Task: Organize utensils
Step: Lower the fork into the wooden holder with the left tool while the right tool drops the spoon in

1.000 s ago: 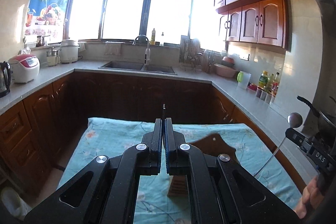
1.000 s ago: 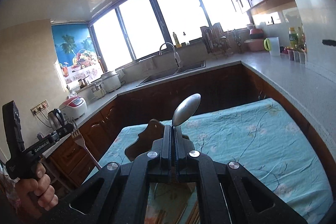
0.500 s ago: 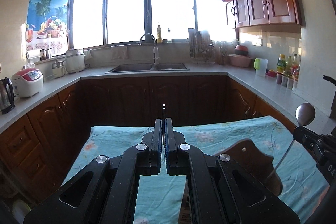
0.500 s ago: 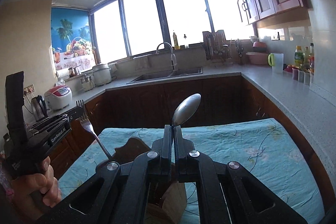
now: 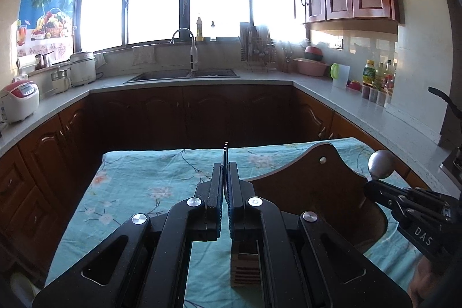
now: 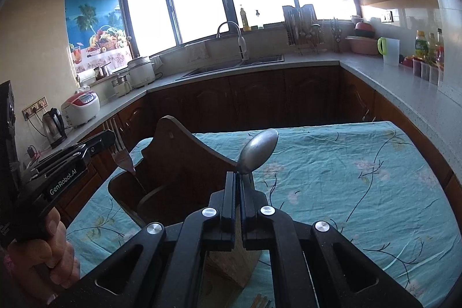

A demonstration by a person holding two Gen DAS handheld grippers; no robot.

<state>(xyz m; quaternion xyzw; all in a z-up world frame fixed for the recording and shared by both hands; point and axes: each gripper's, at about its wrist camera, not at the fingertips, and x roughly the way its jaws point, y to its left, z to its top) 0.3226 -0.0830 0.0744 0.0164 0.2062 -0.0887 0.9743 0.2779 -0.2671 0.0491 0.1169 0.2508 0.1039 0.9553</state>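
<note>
Since a second ago both claws have come in over the wooden utensil holder (image 6: 173, 163), which now sits much bigger in both views. The fork's handle now dips toward the holder's left pocket instead of hanging out past the desk edge.

Left claw (image 5: 226, 189) is clenched on the fork (image 6: 121, 152). In its own view you only see the tines edge-on, poking up between the pads, while the right wrist view shows the fork tines up, handle pointing down at the holder.

Right claw (image 6: 238, 189) is clamped on the spoon (image 6: 258, 149), bowl up and tilted a bit right, handle hidden between the fingers. From the left view the spoon bowl (image 5: 381, 165) shows at the right, just past the holder's tall back panel (image 5: 317, 181).

The holder stands on the teal floral cloth (image 6: 346, 178) covering the desk, toward its near left part. Can't tell if the fork handle actually touches the holder.
</note>
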